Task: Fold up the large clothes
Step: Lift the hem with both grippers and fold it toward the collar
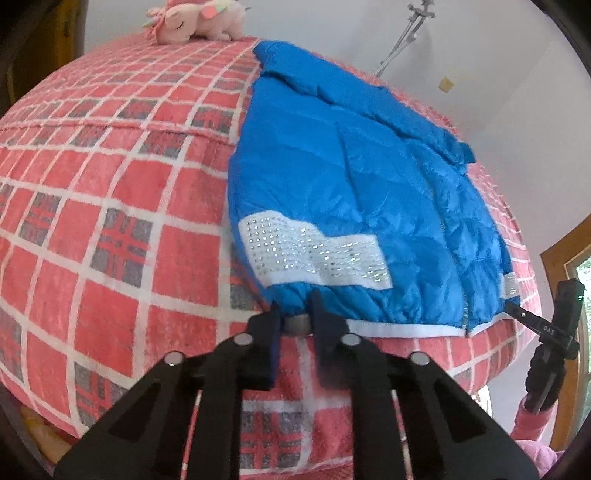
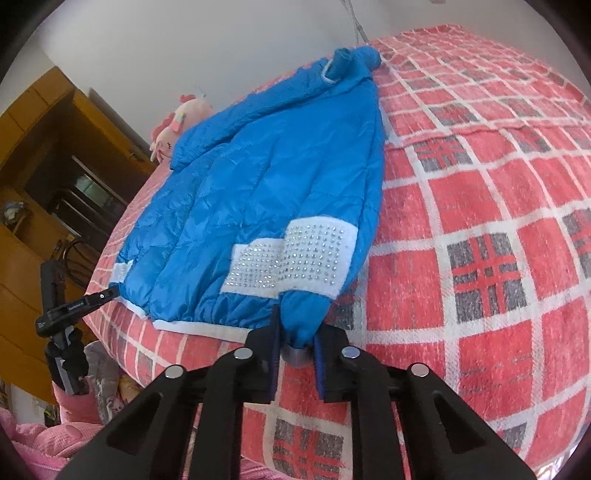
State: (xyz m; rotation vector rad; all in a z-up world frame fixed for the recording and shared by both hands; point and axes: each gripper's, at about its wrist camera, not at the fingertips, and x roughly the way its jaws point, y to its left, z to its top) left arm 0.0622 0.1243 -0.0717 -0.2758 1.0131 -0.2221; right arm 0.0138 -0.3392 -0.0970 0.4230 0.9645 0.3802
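Blue jacket [image 1: 362, 192] lies flat on the red checked bed [image 1: 110, 206], sleeves folded in. Left gripper [image 1: 295, 321] and right gripper [image 2: 297, 341] each pinch a near cuff. Best lift both evenly, fold hem toward the far collar.

Two wrist-mounted fisheye views, each looking forward and downward along its own tongs onto the same bed.

The left wrist view sits close above the near edge of the bed [image 1: 110, 221], its left tongs [image 1: 293, 314] at the lower frame, facing up the blue jacket [image 1: 351, 177] toward the plush toy [image 1: 195, 22] and white wall; the right tongs [image 1: 517, 310] appear at its right margin. The right wrist view is equally near, its tongs [image 2: 295, 332] foremost, facing across the jacket [image 2: 258, 177] toward a wooden cabinet [image 2: 48, 155]; the left tongs [image 2: 107, 295] appear at its left. Both views share jacket, plaid bed cover and plush toy [image 2: 177, 125].
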